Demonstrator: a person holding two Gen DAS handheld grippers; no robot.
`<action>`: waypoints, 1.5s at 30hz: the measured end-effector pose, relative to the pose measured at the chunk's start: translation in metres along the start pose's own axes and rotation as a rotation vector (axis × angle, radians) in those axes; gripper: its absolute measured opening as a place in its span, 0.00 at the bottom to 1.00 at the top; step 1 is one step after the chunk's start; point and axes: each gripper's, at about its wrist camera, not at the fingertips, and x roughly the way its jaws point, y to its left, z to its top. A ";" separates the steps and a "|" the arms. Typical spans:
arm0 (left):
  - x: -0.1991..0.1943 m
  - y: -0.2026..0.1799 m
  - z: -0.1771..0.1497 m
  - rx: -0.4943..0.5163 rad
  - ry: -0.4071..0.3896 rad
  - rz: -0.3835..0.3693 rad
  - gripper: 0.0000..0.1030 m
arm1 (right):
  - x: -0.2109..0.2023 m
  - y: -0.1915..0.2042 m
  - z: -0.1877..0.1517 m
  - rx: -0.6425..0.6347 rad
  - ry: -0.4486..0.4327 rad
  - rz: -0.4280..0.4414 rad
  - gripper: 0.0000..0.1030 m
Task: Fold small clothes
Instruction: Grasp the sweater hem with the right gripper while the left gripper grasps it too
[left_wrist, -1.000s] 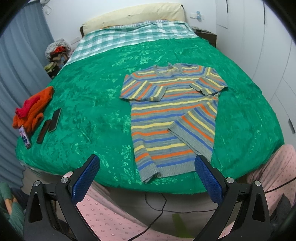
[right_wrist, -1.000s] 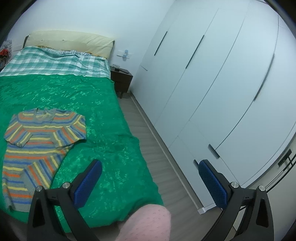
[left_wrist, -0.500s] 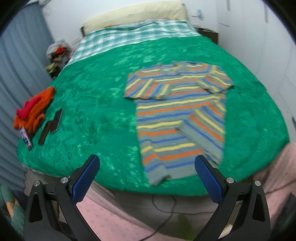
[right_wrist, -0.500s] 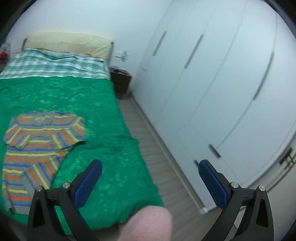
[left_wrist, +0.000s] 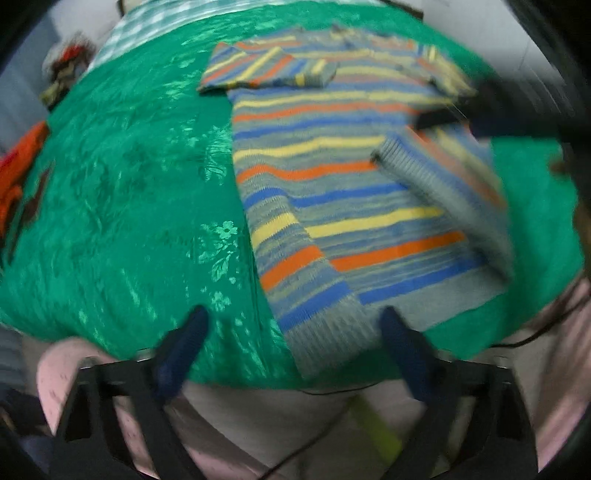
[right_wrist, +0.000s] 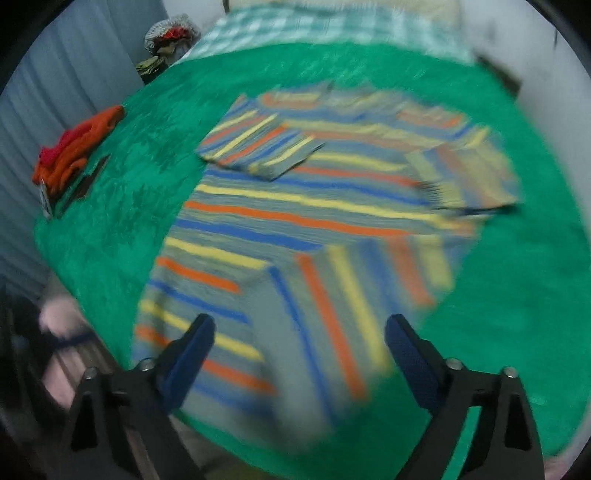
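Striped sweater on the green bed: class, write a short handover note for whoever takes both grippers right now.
Left gripper: jaws closing, nothing pinched, above the hem's left corner.
Right gripper: jaws closing, nothing pinched, above the hem's right part.
Striped sweater: flat on the green bedspread, both sleeves folded across the body.
Left: grasp the hem, fold the body up.
Frames blurred.

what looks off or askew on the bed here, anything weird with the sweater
Nothing is spilled or damaged. The striped sweater lies flat on the green bedspread with both sleeves folded in, the long one slanting across the body. Motion blur hides finer detail.
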 end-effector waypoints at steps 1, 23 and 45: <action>0.006 0.001 0.000 0.001 0.017 0.017 0.67 | 0.015 -0.001 0.009 0.050 0.030 0.016 0.87; 0.011 0.046 -0.007 -0.188 0.020 -0.197 0.67 | -0.061 -0.215 -0.129 0.470 0.080 0.024 0.59; 0.028 0.021 -0.017 -0.075 0.107 -0.009 0.03 | -0.010 -0.184 -0.154 0.389 0.248 -0.050 0.05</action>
